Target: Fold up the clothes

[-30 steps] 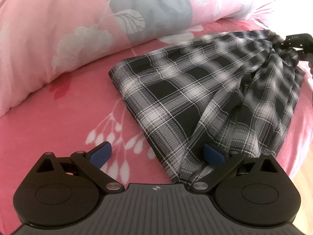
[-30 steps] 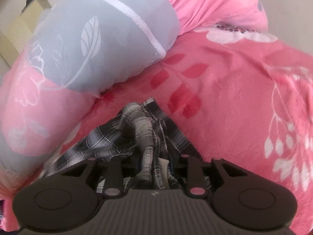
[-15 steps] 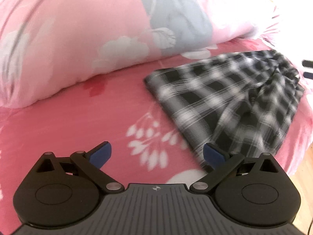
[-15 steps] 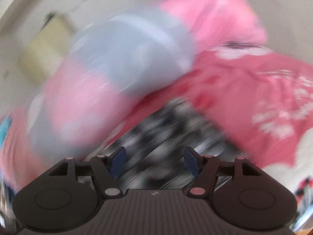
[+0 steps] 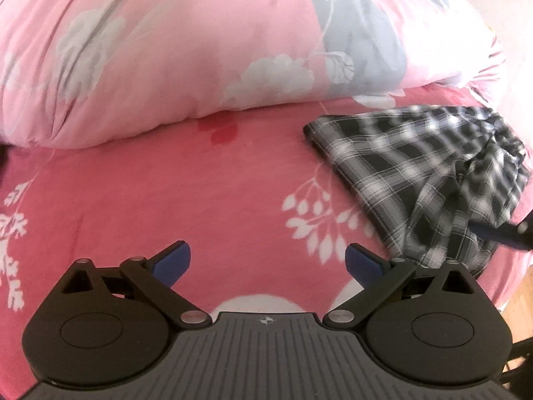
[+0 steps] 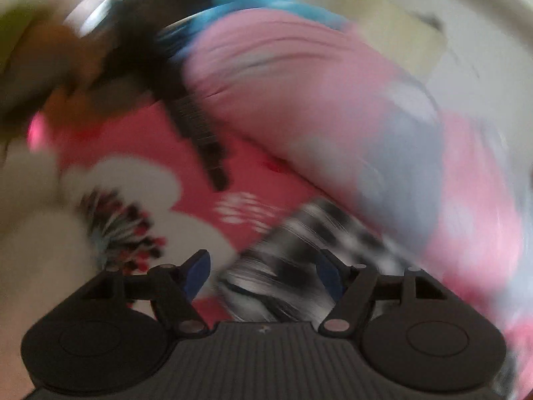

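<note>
While the right view is badly motion-blurred, the left view is sharp enough: plaid shirt (image 5: 426, 166) lies folded on the pink bed (image 5: 166, 173), far right of the left claw (image 5: 266, 261), close to the bed's right edge where a strip of floor (image 5: 523, 286) shows. Shirt's near-left edge is a straight fold running from its far-left corner down toward the near right; long axis runs roughly along that diagonal, bunched end at the far right. Pillow (image 5: 166, 50) lies across the far side, its near edge just beyond the shirt's far corner; cannot tell if they touch. Open bed sheet fills the whole left and middle, free room between pillow and claw.

Left claw: wide open, blue pads (image 5: 173, 260) well apart, nothing between them, over bare sheet, left of the shirt. A dark blurred bar (image 5: 499, 233) crosses the shirt's near-right end; looks like part of the other tool, not sure.

Right claw (image 6: 263, 273): jaws opening, pads (image 6: 196, 271) apart; blurred plaid shirt (image 6: 299, 260) shows in the gap beyond them, pads not pressing it. In that view the left claw's body (image 6: 200, 133) shows at far left over the sheet, with a blurred hand (image 6: 60, 66) behind it. Bed edge and pale wall at the far rim.
</note>
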`<action>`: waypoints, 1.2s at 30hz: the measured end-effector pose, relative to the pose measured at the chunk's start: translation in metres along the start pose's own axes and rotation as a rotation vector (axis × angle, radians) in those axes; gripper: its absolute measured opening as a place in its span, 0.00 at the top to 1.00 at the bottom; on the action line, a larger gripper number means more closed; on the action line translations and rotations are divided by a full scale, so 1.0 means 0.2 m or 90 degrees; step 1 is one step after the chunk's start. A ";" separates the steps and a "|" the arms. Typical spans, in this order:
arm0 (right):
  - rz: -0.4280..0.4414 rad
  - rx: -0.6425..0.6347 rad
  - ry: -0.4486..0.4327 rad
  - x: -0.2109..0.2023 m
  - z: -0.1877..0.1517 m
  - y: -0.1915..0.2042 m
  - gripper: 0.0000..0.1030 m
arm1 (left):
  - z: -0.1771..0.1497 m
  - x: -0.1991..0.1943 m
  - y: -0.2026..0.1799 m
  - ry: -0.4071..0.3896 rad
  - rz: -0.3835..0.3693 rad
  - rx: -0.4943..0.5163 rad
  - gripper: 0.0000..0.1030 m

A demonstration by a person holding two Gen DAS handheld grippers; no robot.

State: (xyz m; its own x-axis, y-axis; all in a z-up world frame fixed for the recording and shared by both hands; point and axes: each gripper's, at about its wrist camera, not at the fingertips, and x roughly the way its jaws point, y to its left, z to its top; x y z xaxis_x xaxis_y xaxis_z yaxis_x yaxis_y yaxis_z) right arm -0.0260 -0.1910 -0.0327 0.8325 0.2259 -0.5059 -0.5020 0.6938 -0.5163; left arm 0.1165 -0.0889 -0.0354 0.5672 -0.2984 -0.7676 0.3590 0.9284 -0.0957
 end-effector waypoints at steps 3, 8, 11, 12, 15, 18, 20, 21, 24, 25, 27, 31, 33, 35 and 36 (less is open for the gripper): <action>-0.028 -0.095 0.037 0.08 -0.02 0.09 0.30 | 0.02 0.02 0.04 -0.004 -0.029 -0.027 0.03; -0.072 -0.111 0.060 0.09 -0.05 0.09 0.43 | 0.11 0.14 0.02 0.010 -0.097 -0.058 0.06; -0.098 -0.128 0.075 0.09 -0.07 0.09 0.46 | 0.19 0.27 -0.01 0.024 -0.148 -0.085 0.11; -0.098 -0.130 0.079 0.10 -0.08 0.10 0.48 | 0.21 0.31 -0.02 0.030 -0.158 -0.095 0.12; -0.108 -0.153 0.080 0.11 -0.10 0.13 0.51 | 0.29 0.45 -0.05 0.032 -0.152 -0.112 0.22; -0.117 -0.161 0.081 0.13 -0.10 0.14 0.57 | 0.35 0.53 -0.07 0.004 -0.129 -0.120 0.30; -0.116 -0.153 0.084 0.14 -0.10 0.15 0.64 | 0.38 0.57 -0.08 -0.005 -0.137 -0.123 0.43; -0.116 -0.147 0.086 0.15 -0.10 0.16 0.66 | 0.39 0.58 -0.08 -0.007 -0.141 -0.125 0.46; -0.116 -0.138 0.090 0.15 -0.10 0.16 0.72 | 0.40 0.62 -0.11 -0.014 -0.148 -0.121 0.63; -0.116 -0.135 0.092 0.16 -0.10 0.16 0.74 | 0.39 0.63 -0.13 -0.019 -0.148 -0.115 0.70; -0.117 -0.121 0.093 0.16 -0.09 0.16 0.77 | 0.38 0.63 -0.16 -0.032 -0.144 -0.103 0.81; -0.133 -0.085 0.086 0.15 -0.07 0.13 0.87 | 0.38 0.58 -0.21 -0.063 -0.123 -0.077 0.94; -0.144 -0.066 0.075 0.13 -0.05 0.12 0.88 | 0.38 0.55 -0.21 -0.076 -0.116 -0.076 0.95; -0.151 -0.051 0.067 0.10 -0.03 0.11 0.89 | 0.39 0.52 -0.18 -0.084 -0.114 -0.092 0.95; -0.149 -0.047 0.068 0.09 -0.01 0.11 0.89 | 0.39 0.51 -0.16 -0.086 -0.114 -0.099 0.95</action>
State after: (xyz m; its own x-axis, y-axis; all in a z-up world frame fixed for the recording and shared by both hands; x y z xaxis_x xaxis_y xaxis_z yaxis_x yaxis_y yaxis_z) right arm -0.0224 -0.1740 -0.0543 0.9008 -0.0111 -0.4342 -0.3173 0.6659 -0.6752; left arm 0.2209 -0.1669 -0.0603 0.6025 -0.4782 -0.6390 0.3498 0.8779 -0.3271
